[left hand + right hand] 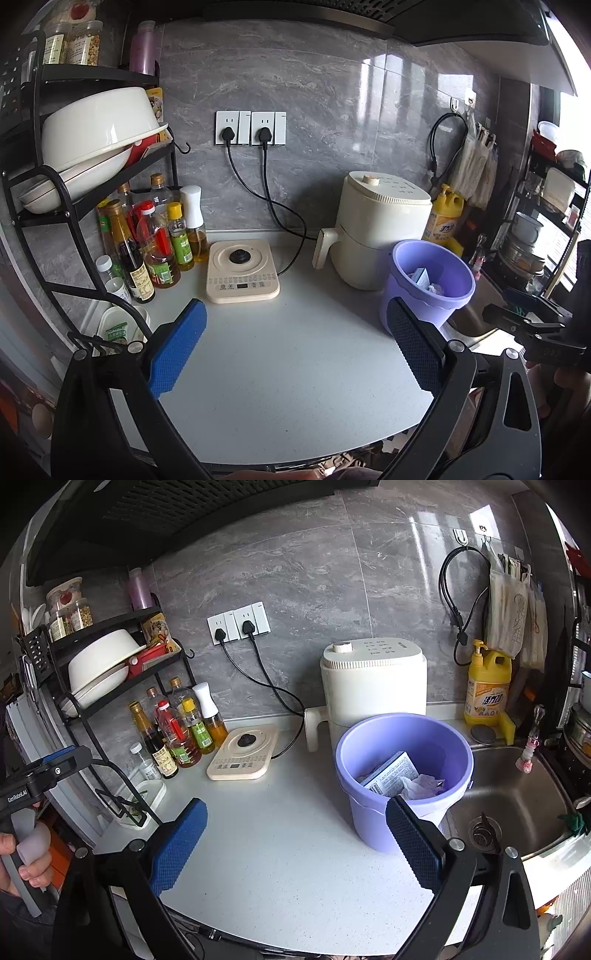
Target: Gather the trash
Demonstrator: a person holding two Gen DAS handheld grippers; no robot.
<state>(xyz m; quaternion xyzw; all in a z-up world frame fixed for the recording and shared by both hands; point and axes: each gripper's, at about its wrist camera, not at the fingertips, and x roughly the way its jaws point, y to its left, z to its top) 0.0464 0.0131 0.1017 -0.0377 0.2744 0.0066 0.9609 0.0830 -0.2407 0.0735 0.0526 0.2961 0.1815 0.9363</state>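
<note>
Both the left gripper (295,339) and right gripper (295,830) gape empty; purple bucket (373,812) holds a carton (391,775) and tissue (424,784)

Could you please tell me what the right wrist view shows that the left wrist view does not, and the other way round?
Only the right wrist view shows the sink with its drain, and the box and crumpled tissue plainly inside the purple bucket. Only the left wrist view shows the right gripper from outside, at its right edge. Both share the purple bucket, the cream appliance, the induction base, the bottles and the bare countertop; each gripper, left gripper included, is open and empty.
</note>
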